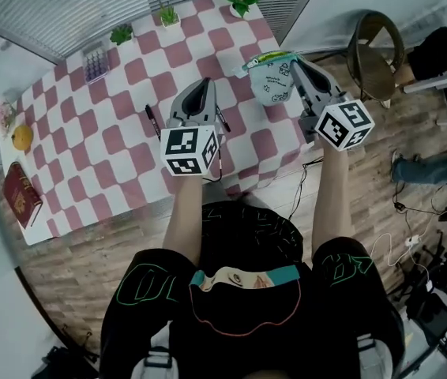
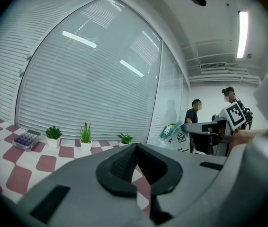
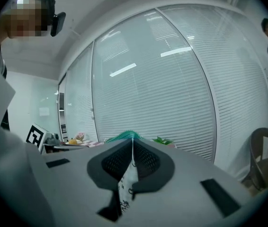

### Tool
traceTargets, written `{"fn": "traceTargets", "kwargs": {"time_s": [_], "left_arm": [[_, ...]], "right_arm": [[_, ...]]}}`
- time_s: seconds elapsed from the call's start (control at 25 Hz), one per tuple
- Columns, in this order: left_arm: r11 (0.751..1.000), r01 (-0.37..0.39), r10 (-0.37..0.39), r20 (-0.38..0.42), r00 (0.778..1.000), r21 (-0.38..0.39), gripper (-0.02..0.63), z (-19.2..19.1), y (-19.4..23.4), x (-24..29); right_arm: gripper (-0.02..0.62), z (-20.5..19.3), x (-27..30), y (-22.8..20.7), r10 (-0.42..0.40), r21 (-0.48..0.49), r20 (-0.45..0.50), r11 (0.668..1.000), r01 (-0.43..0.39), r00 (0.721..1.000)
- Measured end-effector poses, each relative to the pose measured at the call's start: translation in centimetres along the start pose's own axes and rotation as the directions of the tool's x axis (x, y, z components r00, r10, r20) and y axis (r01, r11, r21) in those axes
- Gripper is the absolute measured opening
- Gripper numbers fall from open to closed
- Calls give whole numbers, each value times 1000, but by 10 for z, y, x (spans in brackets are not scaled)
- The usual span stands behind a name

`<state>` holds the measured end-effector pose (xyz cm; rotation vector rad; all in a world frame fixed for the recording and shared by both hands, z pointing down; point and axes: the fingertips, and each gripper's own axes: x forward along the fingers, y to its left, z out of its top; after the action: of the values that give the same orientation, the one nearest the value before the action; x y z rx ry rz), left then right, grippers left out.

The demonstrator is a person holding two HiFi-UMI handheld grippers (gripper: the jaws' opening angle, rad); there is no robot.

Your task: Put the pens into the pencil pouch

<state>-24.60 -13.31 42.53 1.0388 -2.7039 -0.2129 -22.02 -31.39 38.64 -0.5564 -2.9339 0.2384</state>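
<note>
My right gripper (image 1: 293, 63) is shut on the white pencil pouch (image 1: 271, 81) with a green zip and holds it in the air over the table's right end. The pouch's printed fabric (image 3: 126, 187) is pinched between the jaws of the right gripper (image 3: 133, 142). My left gripper (image 1: 202, 81) hovers over the checkered table (image 1: 113, 144), shut with nothing between its jaws, which meet in the left gripper view (image 2: 135, 148). One black pen (image 1: 152, 121) lies on the cloth left of it and a second pen (image 1: 222, 119) lies just right of it. The pouch (image 2: 174, 135) also shows off to that gripper's right.
Three small potted plants (image 1: 121, 32) (image 1: 168, 14) (image 1: 242, 2) and a purple box (image 1: 95, 63) line the table's far edge. An orange fruit (image 1: 22, 136) and a red book (image 1: 20, 193) lie at its left end. A chair (image 1: 375, 50) and seated people are to the right.
</note>
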Motion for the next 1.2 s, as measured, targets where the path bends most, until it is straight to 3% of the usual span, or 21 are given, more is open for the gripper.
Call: {"fn": "traceTargets", "kwargs": {"time_s": [0.24, 0.4, 0.56, 0.72, 1.0, 1.08, 1.2], "left_arm": [[992, 122, -124, 48, 991, 38, -3, 21, -18, -6], [951, 294, -300, 59, 952, 91, -3, 32, -45, -10], [867, 484, -493, 56, 868, 121, 38, 40, -78, -19], [758, 641, -650, 55, 758, 119, 97, 46, -105, -31], [555, 825, -829, -7, 559, 110, 141, 41, -143, -53], [517, 850, -853, -19, 521, 101, 148, 40, -150, -56], [489, 867, -869, -32, 494, 94, 158, 38, -155, -58]], "right_arm": [[9, 28, -21, 24, 141, -41, 78, 990, -138, 987], [9, 47, -40, 47, 301, -80, 124, 953, -292, 946], [9, 55, -57, 68, 451, -126, 122, 891, -437, 884], [9, 54, -70, 90, 574, -147, 103, 816, -559, 812], [9, 47, -83, 121, 738, -156, 57, 671, -725, 672], [9, 46, -84, 126, 765, -149, 55, 641, -753, 641], [9, 43, -83, 131, 790, -136, 48, 612, -779, 611]]}}
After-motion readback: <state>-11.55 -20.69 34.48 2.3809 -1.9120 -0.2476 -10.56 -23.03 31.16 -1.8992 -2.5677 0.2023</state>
